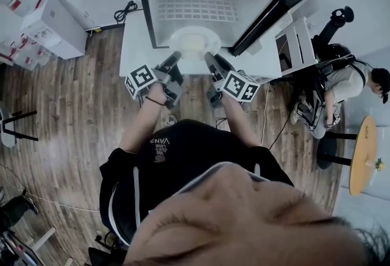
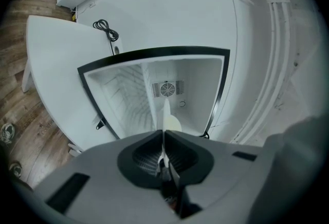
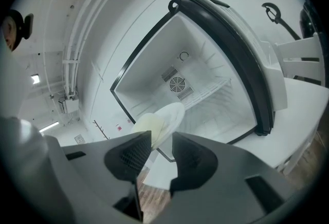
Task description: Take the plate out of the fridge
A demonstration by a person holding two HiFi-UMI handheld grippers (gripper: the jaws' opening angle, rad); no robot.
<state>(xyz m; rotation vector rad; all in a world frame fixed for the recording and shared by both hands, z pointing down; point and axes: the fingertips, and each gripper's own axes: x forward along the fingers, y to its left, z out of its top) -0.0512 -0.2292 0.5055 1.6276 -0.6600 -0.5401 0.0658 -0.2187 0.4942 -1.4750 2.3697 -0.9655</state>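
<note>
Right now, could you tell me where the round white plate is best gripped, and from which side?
I would grip its thin near rim, coming level from the open front of the black-framed fridge: the round white plate lies flat, so only its edge fits a claw. The left claw is shut there; the right claw is open.

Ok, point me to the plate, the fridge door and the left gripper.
plate (image 1: 195, 43), head view, centre of its top face.
fridge door (image 1: 274, 14), head view, middle of its dark edge.
left gripper (image 2: 163, 132), left gripper view, between its fingertips, shut on the plate's rim.
</note>
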